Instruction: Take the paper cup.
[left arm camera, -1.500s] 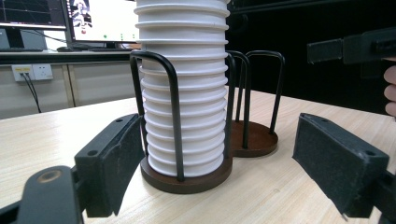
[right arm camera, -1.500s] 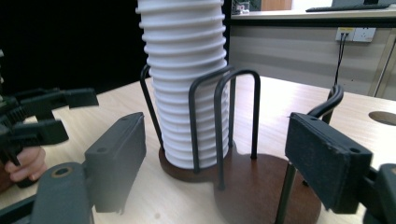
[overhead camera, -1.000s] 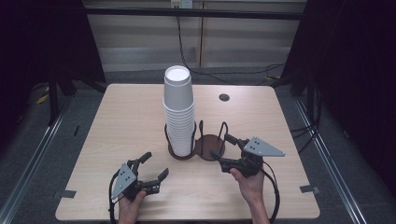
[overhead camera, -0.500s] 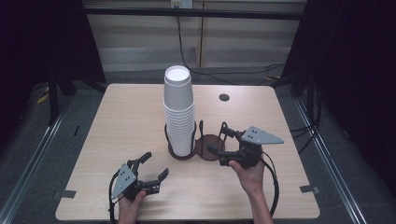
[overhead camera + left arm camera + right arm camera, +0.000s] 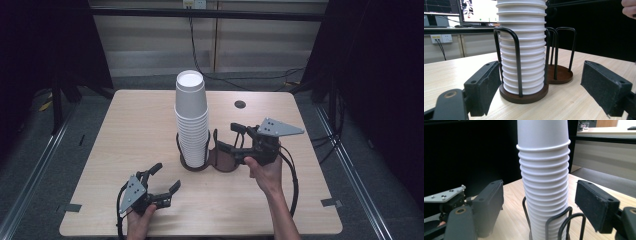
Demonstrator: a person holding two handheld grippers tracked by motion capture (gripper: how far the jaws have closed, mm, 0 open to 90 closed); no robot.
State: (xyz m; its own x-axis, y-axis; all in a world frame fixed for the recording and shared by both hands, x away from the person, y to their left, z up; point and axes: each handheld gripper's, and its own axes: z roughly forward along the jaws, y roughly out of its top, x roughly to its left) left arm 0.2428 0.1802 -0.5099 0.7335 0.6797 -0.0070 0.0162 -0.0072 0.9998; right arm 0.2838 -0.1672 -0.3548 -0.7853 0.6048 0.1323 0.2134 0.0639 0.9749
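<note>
White paper cups (image 5: 191, 117) stand nested upside down in a tall stack near the middle of your surface (image 5: 125, 130), which is pale wood grain. The stack sits in the left ring of a dark holder (image 5: 210, 161) made of two round brown bases with black wire hoops rising from them. The right base (image 5: 560, 74) is bare, as your left gripper view shows.

Your right gripper (image 5: 231, 139) is lifted off the surface just right of the holder, pointing left toward the stack. Its fingers (image 5: 489, 207) are spread wide apart and hold nothing. In your right gripper view the stack rises between them, farther off, with the wire hoops (image 5: 560, 222) low in front.

Your left gripper (image 5: 167, 177) is near the front edge of the surface, left of and nearer to you than the holder, well apart from it. Its fingers (image 5: 485, 87) also stand wide apart with nothing between them. In your left gripper view they frame the lower cups and the brown base beneath them.

A small dark round disc (image 5: 240, 104) lies on the surface behind the holder, toward the far edge. Beyond the surface you have a wall socket (image 5: 441, 38) and monitors (image 5: 476, 11).
</note>
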